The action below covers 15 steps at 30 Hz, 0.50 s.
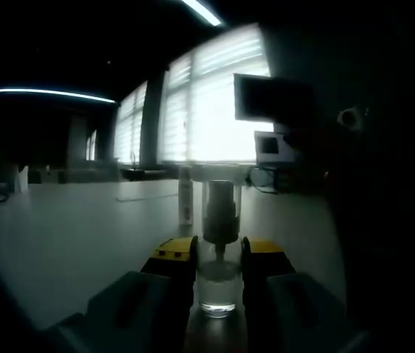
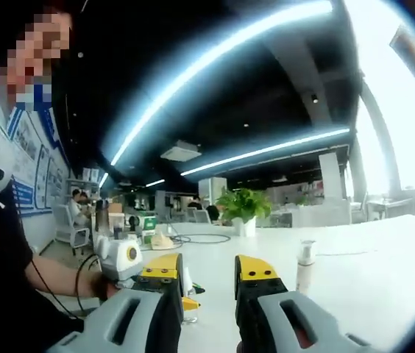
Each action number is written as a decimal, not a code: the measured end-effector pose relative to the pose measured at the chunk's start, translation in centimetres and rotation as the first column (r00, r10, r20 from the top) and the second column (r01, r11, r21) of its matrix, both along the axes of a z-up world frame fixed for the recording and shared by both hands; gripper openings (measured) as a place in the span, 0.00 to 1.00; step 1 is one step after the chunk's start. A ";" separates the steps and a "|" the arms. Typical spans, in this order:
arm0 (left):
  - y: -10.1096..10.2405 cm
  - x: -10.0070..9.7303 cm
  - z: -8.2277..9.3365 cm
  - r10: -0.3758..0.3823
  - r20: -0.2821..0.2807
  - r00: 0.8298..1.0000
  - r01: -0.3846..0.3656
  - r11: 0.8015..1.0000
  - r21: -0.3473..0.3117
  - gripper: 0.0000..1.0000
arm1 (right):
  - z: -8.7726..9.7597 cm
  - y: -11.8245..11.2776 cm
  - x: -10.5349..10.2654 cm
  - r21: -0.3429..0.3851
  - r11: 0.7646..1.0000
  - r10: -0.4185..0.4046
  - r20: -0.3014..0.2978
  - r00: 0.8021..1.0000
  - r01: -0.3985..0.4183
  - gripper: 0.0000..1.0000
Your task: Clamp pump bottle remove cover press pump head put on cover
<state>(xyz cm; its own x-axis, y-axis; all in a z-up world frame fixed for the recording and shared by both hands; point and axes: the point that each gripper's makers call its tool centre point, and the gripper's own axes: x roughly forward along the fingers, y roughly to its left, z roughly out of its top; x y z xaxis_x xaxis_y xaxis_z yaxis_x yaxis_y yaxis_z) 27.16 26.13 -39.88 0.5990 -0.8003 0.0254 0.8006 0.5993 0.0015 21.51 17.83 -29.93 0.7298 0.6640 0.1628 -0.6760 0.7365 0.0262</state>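
A clear pump bottle [image 1: 218,283] stands on the white table [image 1: 82,235], with a clear cover [image 1: 221,206] over its dark pump head. My left gripper [image 1: 218,257] is shut on the bottle's body, one yellow-tipped jaw on each side. In the right gripper view my right gripper [image 2: 209,283] stands open above the table [image 2: 355,272] with nothing between its yellow-tipped jaws. The left gripper [image 2: 185,300] shows low at the left, mostly hidden behind my right gripper's left jaw, and the clamped bottle is hidden there too.
A second small bottle [image 1: 185,195] stands farther back on the table, also seen as a small bottle [image 2: 305,265] right of my right jaws. A person's arm [image 2: 60,283] reaches in from the left. A potted plant [image 2: 243,206] and cables lie farther off.
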 end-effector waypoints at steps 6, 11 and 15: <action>0.2 0.2 -0.1 0.006 -0.005 1.000 -0.006 1.000 -0.001 0.15 | -0.7 1.0 0.1 -0.029 1.000 -0.003 -0.009 1.000 0.002 0.22; 0.2 0.3 -0.1 0.006 -0.004 1.000 -0.006 1.000 0.000 0.15 | -1.3 1.0 0.5 0.001 1.000 0.007 -0.047 0.999 -0.007 0.21; 0.3 0.3 -0.1 0.006 -0.006 1.000 -0.006 1.000 -0.001 0.15 | -1.1 1.6 0.5 0.002 1.000 0.017 -0.038 0.999 -0.017 0.20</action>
